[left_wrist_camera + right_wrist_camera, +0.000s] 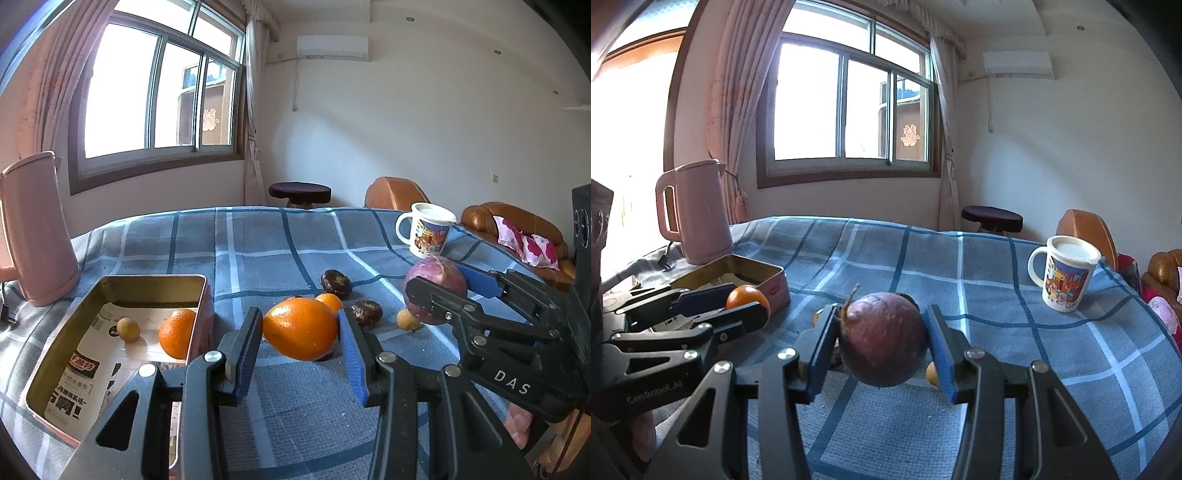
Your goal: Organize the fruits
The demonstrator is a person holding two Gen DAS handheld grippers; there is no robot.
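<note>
Tin [92, 295] lay lower left of the left gripper [301, 334], which I held clamped on an orange [301, 328]; that arm was nearer it. My right gripper [882, 339] gripped a purple fruit [882, 339] at frame centre, farther right.

The tin [110, 288] stands on the table [258, 251], with the kettle [37, 229] behind it. Loose fruits [336, 282] lie right of the tin, and the mug [428, 229] stands far behind them.
</note>
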